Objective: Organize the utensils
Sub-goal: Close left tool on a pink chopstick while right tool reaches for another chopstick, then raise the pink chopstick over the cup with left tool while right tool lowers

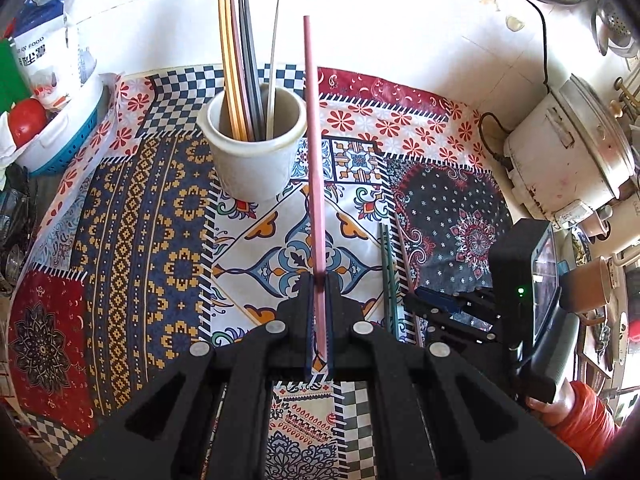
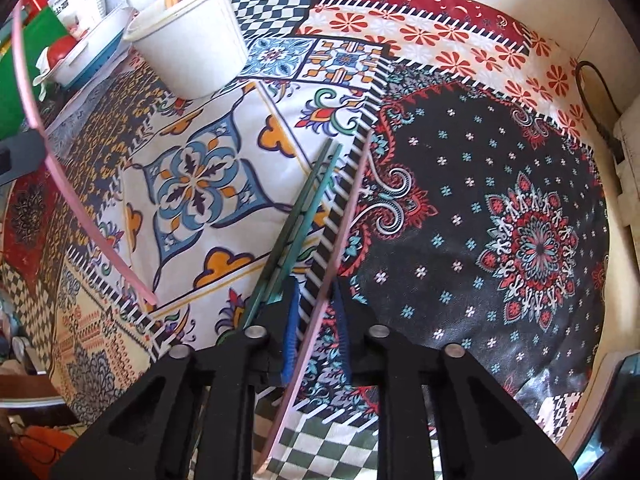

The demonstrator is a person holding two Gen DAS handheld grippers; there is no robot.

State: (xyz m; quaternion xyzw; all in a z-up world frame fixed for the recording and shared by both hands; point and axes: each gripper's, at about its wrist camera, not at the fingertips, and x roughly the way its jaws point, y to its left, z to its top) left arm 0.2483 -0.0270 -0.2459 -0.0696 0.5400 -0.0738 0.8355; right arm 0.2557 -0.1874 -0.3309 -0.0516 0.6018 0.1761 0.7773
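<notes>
Your left gripper (image 1: 319, 280) is squeezed tight on a pink chopstick (image 1: 312, 152). The stick pokes up and away from you, lifted off the surface (image 1: 152, 200), and its tip reaches past the white cup (image 1: 252, 148). That cup stands on the patterned cloth and has more chopsticks (image 1: 240, 52) standing in it: orange, pink, dark and white ones.

Your right gripper (image 2: 314, 300) points down at the cloth. A second pink chopstick (image 2: 344, 216) lies flat on the surface and runs between its two blue pads (image 2: 291, 332). The jaws are nearly shut, with a small gap you can see on each side, so the pads do not press on it. Two green chopsticks (image 2: 304, 204) lie just beside it, on the left.
</notes>
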